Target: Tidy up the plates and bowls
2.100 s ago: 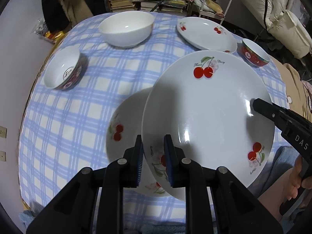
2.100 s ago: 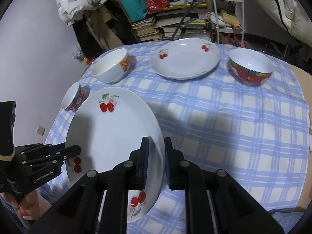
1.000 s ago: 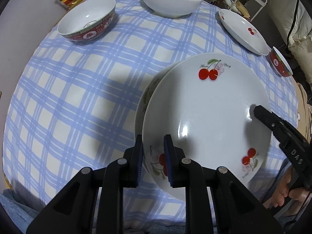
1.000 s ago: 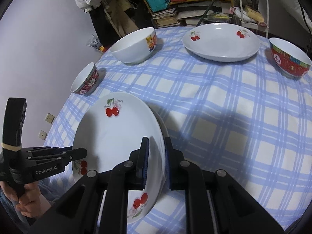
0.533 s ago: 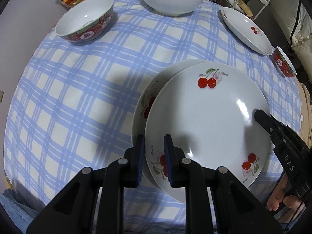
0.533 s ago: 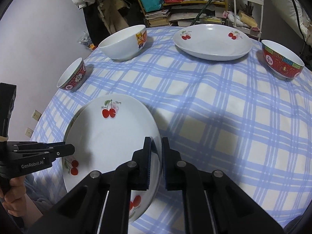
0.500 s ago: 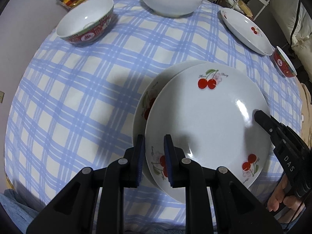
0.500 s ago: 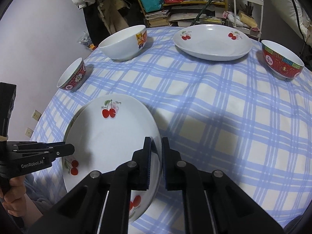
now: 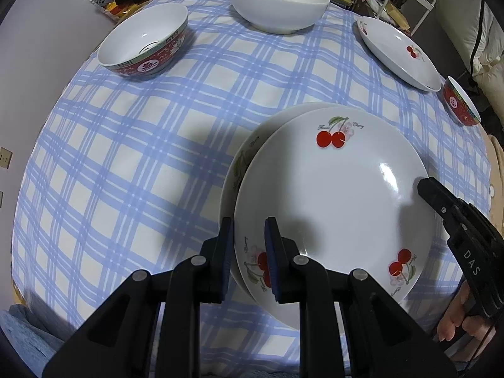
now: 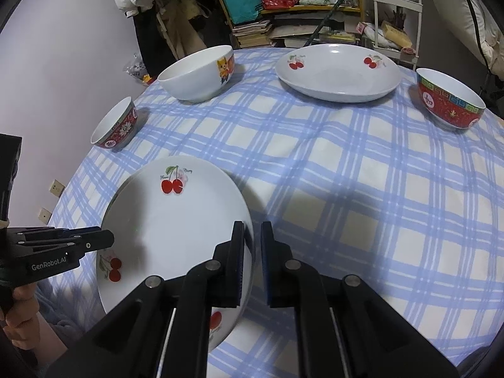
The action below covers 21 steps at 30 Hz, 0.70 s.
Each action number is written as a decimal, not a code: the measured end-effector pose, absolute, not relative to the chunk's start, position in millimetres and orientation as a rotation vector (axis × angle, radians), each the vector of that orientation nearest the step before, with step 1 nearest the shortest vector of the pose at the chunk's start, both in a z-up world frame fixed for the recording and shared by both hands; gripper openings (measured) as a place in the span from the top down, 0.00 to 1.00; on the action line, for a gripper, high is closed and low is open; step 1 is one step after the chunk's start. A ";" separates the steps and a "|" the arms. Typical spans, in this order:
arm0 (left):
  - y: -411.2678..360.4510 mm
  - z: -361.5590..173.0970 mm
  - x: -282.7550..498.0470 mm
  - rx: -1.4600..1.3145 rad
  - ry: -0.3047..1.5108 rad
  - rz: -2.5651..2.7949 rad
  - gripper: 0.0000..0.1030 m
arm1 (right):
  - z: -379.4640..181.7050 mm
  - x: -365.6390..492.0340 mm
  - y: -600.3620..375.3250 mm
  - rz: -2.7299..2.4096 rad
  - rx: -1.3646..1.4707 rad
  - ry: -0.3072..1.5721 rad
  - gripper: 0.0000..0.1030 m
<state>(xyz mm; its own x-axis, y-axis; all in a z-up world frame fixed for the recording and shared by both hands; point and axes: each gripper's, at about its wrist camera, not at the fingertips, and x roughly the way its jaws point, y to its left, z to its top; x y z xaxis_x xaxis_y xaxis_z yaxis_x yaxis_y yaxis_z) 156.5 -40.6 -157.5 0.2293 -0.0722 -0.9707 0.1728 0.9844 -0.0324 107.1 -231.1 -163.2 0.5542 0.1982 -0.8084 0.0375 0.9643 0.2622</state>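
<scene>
A white cherry-print plate [image 9: 330, 204] [image 10: 176, 220] is held from both sides over a second cherry plate [image 9: 244, 154], whose rim peeks out on the left. Whether the two plates touch I cannot tell. My left gripper [image 9: 249, 252] is shut on the upper plate's near rim. It shows in the right wrist view as the black left gripper [image 10: 94, 241] at the plate's left edge. My right gripper [image 10: 253, 261] is shut on the opposite rim, and appears as the right gripper [image 9: 431, 192] in the left wrist view.
On the blue checked tablecloth [image 9: 126, 157] stand a red patterned bowl [image 9: 145, 41], a large white bowl [image 9: 278, 3], a third cherry plate [image 9: 400, 53] and another red bowl [image 9: 461, 100]. Shelves, a coat and clutter lie beyond the far edge.
Since two seconds ago the held plate has come down and now covers most of the lower plate. Over the last half second it has barely shifted, and both grips are unchanged.
</scene>
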 end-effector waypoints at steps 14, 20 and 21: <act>-34.2 -148.2 156.0 0.091 1.287 -0.129 0.81 | -163.5 107.3 -231.9 0.106 0.265 0.967 0.89; -36.7 -140.0 153.4 0.074 1.243 -0.144 0.81 | -166.6 108.1 -236.6 0.087 0.289 0.988 0.89; -37.3 -135.6 151.3 0.074 1.222 -0.149 0.80 | -166.9 107.7 -238.3 0.082 0.295 0.988 0.89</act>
